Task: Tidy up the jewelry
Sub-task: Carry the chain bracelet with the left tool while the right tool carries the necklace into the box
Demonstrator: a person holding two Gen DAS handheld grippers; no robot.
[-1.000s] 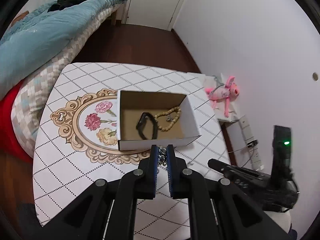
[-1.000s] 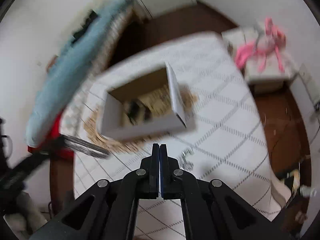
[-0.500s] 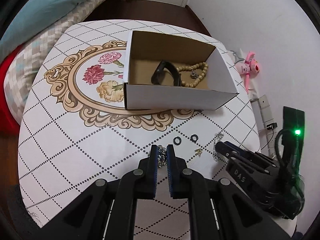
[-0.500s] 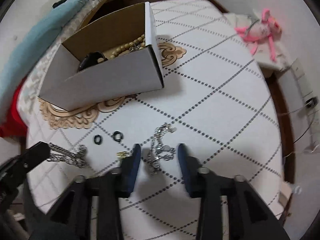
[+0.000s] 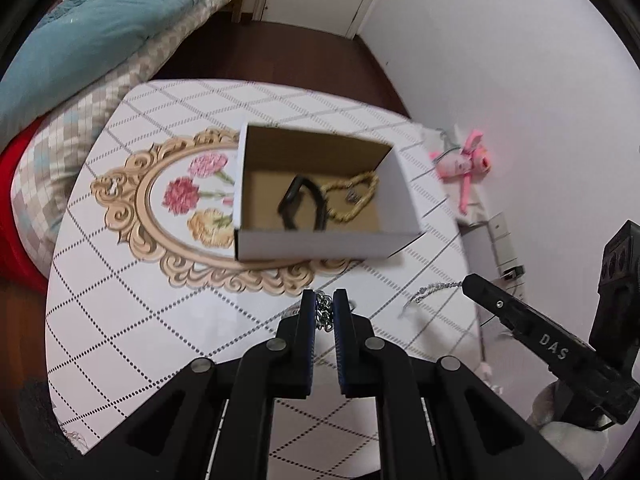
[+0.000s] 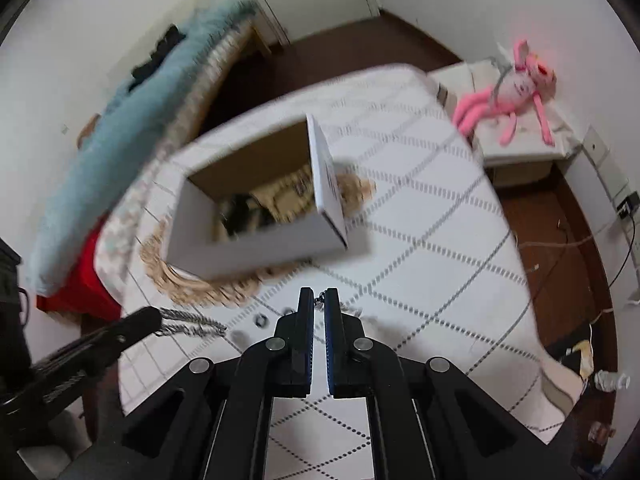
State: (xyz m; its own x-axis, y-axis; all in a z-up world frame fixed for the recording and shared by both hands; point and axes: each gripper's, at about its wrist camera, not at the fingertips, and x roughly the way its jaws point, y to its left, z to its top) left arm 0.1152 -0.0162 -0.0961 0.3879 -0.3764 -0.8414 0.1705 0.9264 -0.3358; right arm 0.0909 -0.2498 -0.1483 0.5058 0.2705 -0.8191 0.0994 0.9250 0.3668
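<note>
An open white cardboard box (image 5: 320,246) sits on the patterned table (image 5: 120,300); inside lie a black band (image 5: 300,206) and a tan bead bracelet (image 5: 352,200). My left gripper (image 5: 324,312) is shut on a thick silver chain (image 5: 323,314), held above the table short of the box. My right gripper (image 6: 319,304) is shut on a thin silver chain (image 6: 320,300); that chain dangles from its tip in the left wrist view (image 5: 436,290). The left gripper's chain shows in the right wrist view (image 6: 192,322). The box (image 6: 256,252) is blurred there.
Small black rings (image 6: 261,320) lie on the table near the grippers. A pink plush toy (image 6: 512,92) lies on a low white stand right of the table. A bed with a blue blanket (image 5: 100,40) borders the table's left side.
My right gripper has closed on the thin chain and lifted it off the table. Both grippers have risen and pulled back, so the box looks farther away.
</note>
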